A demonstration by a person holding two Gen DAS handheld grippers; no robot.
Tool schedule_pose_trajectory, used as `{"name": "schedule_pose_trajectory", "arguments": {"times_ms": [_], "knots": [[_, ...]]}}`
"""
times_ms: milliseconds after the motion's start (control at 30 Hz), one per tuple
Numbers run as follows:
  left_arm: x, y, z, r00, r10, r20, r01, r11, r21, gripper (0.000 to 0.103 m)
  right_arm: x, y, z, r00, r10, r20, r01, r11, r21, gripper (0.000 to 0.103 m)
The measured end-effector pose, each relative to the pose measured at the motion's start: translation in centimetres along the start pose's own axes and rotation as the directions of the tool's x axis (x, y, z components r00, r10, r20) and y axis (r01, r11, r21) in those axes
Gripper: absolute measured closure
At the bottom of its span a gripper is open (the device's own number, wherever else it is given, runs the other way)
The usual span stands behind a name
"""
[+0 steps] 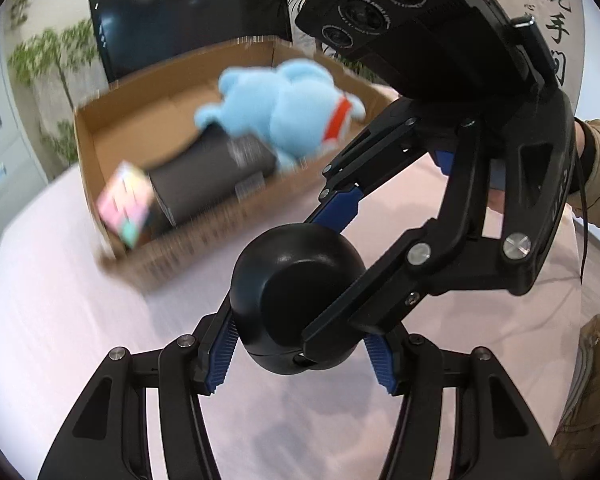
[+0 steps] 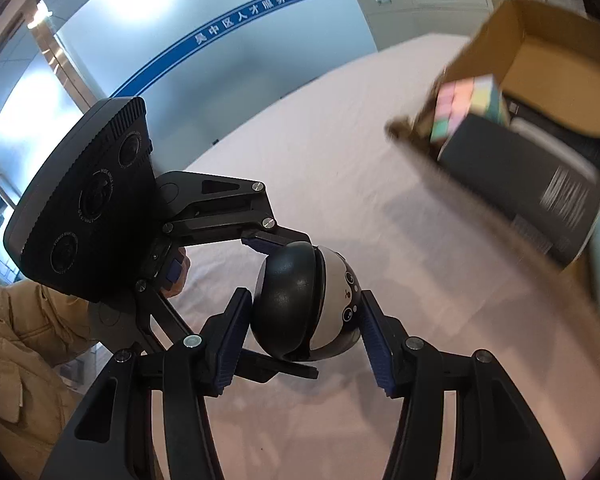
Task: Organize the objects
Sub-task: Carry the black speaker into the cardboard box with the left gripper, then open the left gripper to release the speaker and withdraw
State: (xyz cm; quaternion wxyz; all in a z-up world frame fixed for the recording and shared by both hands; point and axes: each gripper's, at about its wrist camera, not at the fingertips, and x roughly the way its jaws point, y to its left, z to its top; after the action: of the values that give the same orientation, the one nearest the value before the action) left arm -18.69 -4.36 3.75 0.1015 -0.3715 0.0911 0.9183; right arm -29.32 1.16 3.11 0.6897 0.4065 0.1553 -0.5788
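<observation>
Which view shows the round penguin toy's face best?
The right wrist view: the penguin toy turns its white front with eyes and beak toward that camera, between both sets of tongs. In the left wrist view the toy shows only its glossy black back, partly covered by the right tongs.

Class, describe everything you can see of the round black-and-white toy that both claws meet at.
The round toy is a glossy ball, plastic by its look: a black cap over a white face with small dark eyes. It is held above the pink table, short of the cardboard box. The left claw grips its sides; the right claw flanks it, contact unclear.
</observation>
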Motion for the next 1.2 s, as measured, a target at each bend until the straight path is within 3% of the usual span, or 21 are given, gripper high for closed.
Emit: {"name": "schedule_pose_trajectory", "arguments": {"times_ms": [100, 200, 433, 633, 700, 733, 833, 933, 1067, 1167, 1200], "knots": [[-0.3, 1.1, 3.4, 0.999, 0.020, 0.024, -0.021, 0.999, 0.044, 0.048, -2.7, -1.3, 2.8, 0.999, -0.032, 0.028, 0.032, 0.999, -0.019, 0.051], [1.9, 5.3, 7.8, 0.999, 0.031, 0.039, -0.034, 0.997, 0.072, 0.048, -4.8, -3.6, 5.5, 0.997, -0.058, 0.050, 0.059, 0.998, -0.024, 0.051], [8.0, 11.7, 13.2, 0.999, -0.027, 0.032, 0.028, 1.000, -0.013, 0.047, -5.9, -9.7, 10.5, 0.990, -0.140, 0.031, 0.140, 0.990, 0.018, 0.051], [12.6, 12.7, 13.4, 0.999, -0.012, -0.049, 0.010, 1.000, -0.027, 0.044, -3.7, -14.0, 10.5, 0.992, -0.124, -0.033, 0.126, 0.989, 0.075, 0.051], [13.3, 12.7, 13.0, 0.998, 0.006, -0.064, -0.009, 0.999, -0.037, 0.035, -3.3, -14.8, 10.1, 0.992, -0.119, -0.049, 0.123, 0.989, 0.088, 0.050], [13.3, 12.7, 12.7, 0.998, 0.020, -0.062, -0.023, 0.999, -0.041, 0.025, -3.2, -15.0, 9.8, 0.991, -0.127, -0.052, 0.131, 0.987, 0.088, 0.050], [12.9, 12.9, 11.9, 0.997, 0.062, -0.049, -0.065, 0.996, -0.063, 0.017, -4.3, -15.2, 9.4, 0.986, -0.166, -0.011, 0.167, 0.981, 0.096, 0.049], [11.8, 13.4, 11.5, 0.993, 0.108, -0.055, -0.114, 0.987, -0.111, 0.015, -6.8, -14.8, 9.0, 0.976, -0.206, 0.071, 0.196, 0.973, 0.123, 0.039], [8.8, 13.0, 10.4, 0.981, 0.194, -0.014, -0.194, 0.969, -0.152, 0.015, -10.2, -11.7, 7.9, 0.951, -0.262, 0.165, 0.251, 0.964, 0.088, 0.033], [6.0, 11.6, 9.5, 0.961, 0.275, 0.022, -0.267, 0.948, -0.174, 0.015, -12.4, -7.2, 5.7, 0.912, -0.332, 0.240, 0.335, 0.942, 0.031, 0.018], [4.5, 10.7, 9.0, 0.952, 0.304, 0.043, -0.290, 0.938, -0.190, 0.015, -13.5, -5.0, 4.4, 0.889, -0.360, 0.284, 0.371, 0.928, 0.017, 0.016]]}}
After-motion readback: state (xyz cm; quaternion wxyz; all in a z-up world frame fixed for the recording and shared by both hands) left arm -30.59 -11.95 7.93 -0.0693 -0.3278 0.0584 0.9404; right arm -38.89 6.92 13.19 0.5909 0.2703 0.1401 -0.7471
